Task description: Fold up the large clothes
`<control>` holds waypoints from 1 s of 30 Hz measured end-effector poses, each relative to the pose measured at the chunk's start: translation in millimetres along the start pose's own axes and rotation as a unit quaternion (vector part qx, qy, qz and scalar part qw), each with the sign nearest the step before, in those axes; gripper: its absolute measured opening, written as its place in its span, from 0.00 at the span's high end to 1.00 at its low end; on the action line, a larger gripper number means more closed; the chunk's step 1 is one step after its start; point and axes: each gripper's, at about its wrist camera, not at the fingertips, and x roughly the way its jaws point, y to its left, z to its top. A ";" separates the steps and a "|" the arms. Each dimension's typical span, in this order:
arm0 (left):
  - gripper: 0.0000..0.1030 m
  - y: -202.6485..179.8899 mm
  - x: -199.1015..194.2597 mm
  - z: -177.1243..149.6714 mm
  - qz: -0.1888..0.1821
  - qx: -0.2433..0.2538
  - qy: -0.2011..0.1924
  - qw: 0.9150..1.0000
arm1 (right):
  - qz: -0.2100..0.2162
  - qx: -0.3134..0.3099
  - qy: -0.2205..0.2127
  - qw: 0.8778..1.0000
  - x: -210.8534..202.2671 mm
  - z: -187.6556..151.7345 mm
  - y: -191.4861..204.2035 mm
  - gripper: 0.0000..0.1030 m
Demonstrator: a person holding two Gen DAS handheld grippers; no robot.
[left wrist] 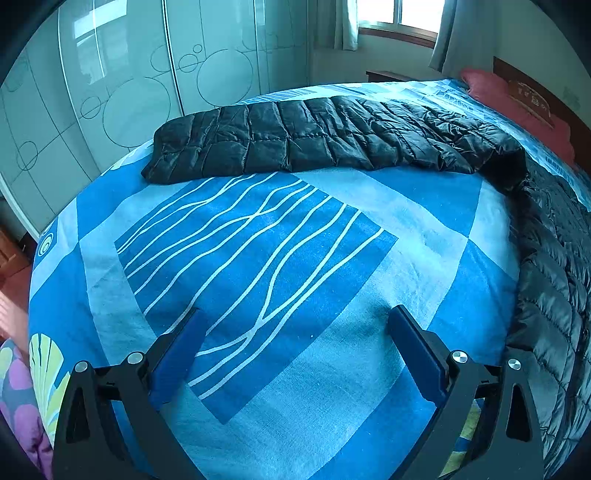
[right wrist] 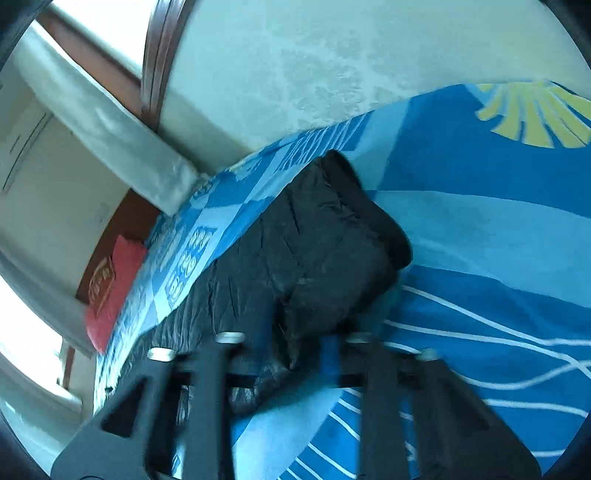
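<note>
A black quilted down jacket [left wrist: 317,136] lies on the bed [left wrist: 280,258], which has a blue patterned sheet. One sleeve stretches across the far side and the body runs down the right edge [left wrist: 554,280]. My left gripper [left wrist: 295,350] is open and empty, low over bare sheet, well short of the jacket. In the blurred, tilted right wrist view the jacket [right wrist: 314,258] fills the middle. My right gripper [right wrist: 291,354] has its fingers close together on a fold of the jacket fabric.
White sliding wardrobe doors [left wrist: 122,96] stand past the bed's far left. A red pillow [left wrist: 517,103] lies against the dark headboard at the far right; it also shows in the right wrist view [right wrist: 110,291]. A curtained window [left wrist: 399,18] is behind.
</note>
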 end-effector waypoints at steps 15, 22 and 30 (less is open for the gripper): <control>0.05 -1.1 0.4 -1.4 0.007 0.005 -0.005 1.000 | 0.106 -0.231 -0.030 0.967 -62.1 -77.5 211.7 0.96; 0.04 -0.6 0.8 -2.4 0.005 0.003 -0.007 1.000 | 0.171 -0.335 0.033 0.926 -60.1 -198.7 346.5 0.96; 0.04 1.8 1.2 -3.9 0.001 0.001 -0.012 1.000 | 0.221 -0.409 0.117 0.878 -51.7 -352.5 448.0 0.96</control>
